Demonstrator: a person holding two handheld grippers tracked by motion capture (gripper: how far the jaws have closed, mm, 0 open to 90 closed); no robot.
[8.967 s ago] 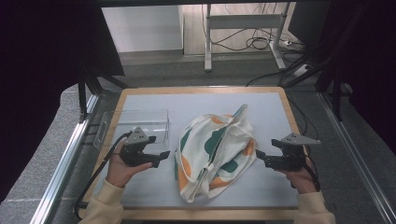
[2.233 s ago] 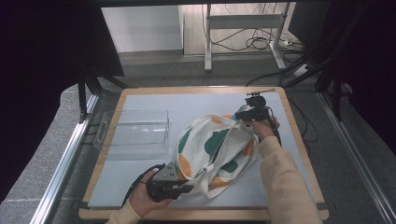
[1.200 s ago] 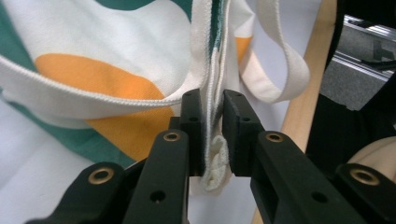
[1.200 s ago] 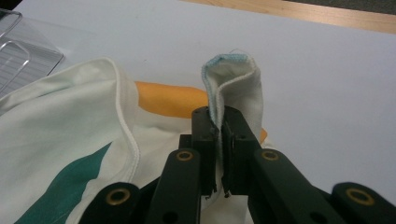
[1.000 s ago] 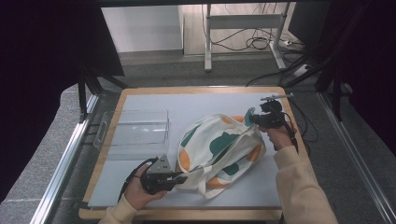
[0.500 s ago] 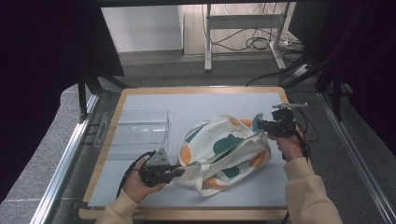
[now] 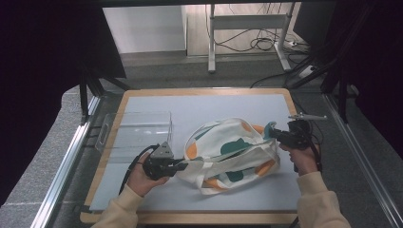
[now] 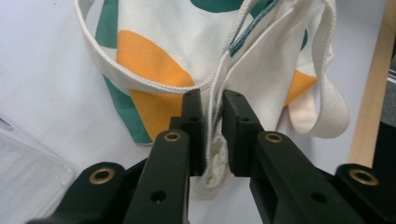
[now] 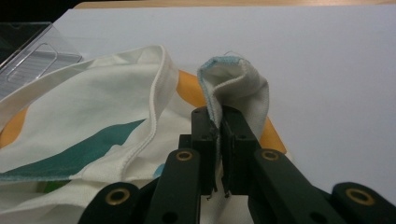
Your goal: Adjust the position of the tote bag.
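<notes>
A cream cloth bag (image 7: 228, 154) with green and orange blotches lies spread across the pale mat. My left gripper (image 7: 183, 165) is shut on the bag's left end; in the left gripper view (image 8: 213, 122) the hemmed fabric edge and a bunched fold sit pinched between the black pads. My right gripper (image 7: 272, 133) is shut on the bag's right end. In the right gripper view (image 9: 218, 122) a folded corner of cloth (image 9: 233, 88) with a blue-green hem rises out of the closed pads. The bag (image 9: 93, 130) stretches between the two grippers, and a cream strap (image 8: 327, 102) loops at its side.
A clear plastic tray (image 7: 135, 133) stands on the mat's left part, just behind my left hand. The wooden table edge (image 7: 199, 91) frames the mat. Metal rails run along both sides of the table, and cables lie on the floor beyond it.
Both hands drew apart with the bag: my right gripper went right and nearer to me, my left went left and farther away. The bag now lies stretched sideways and flatter.
</notes>
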